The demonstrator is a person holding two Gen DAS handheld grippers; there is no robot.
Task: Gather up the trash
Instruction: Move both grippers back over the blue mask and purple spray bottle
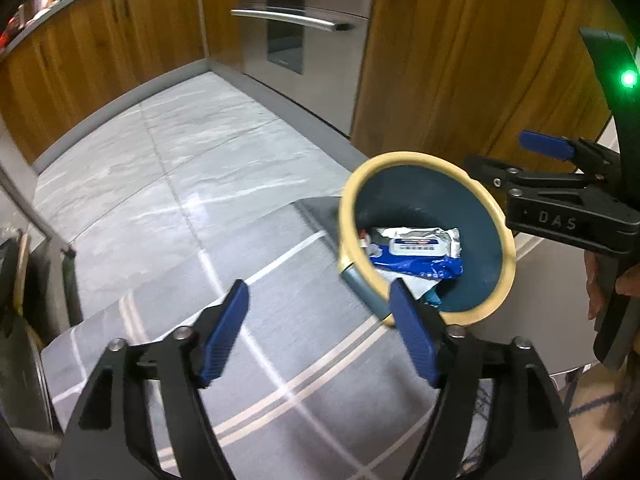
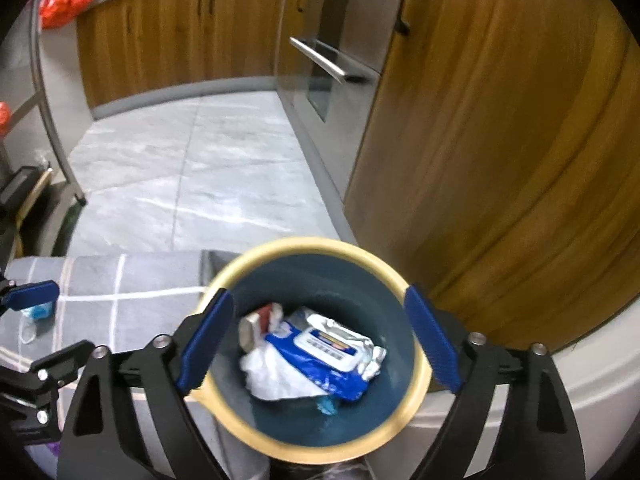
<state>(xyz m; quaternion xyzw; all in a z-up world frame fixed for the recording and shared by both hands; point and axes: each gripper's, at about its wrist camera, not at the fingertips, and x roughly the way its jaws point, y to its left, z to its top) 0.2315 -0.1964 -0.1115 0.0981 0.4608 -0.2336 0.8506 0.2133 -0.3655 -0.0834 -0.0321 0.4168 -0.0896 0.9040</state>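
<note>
Kitchen with grey marble floor tiles (image 1: 192,152), wooden cabinets (image 2: 500,120) and a steel oven (image 1: 304,20) at 12 o'clock. Below, a grey checked cloth (image 1: 280,360). Left gripper (image 1: 320,336) spread wide, holding nothing, its right pad just before the bin's rim. Right gripper (image 2: 320,344) spread wide above the blue bin (image 2: 404,412), empty. Inside the bin: blue wet-wipes pack (image 2: 328,356), white plastic bag (image 2: 272,376), small box (image 2: 256,322). Blue scrap (image 2: 38,310) on the cloth at 9 o'clock.
</note>
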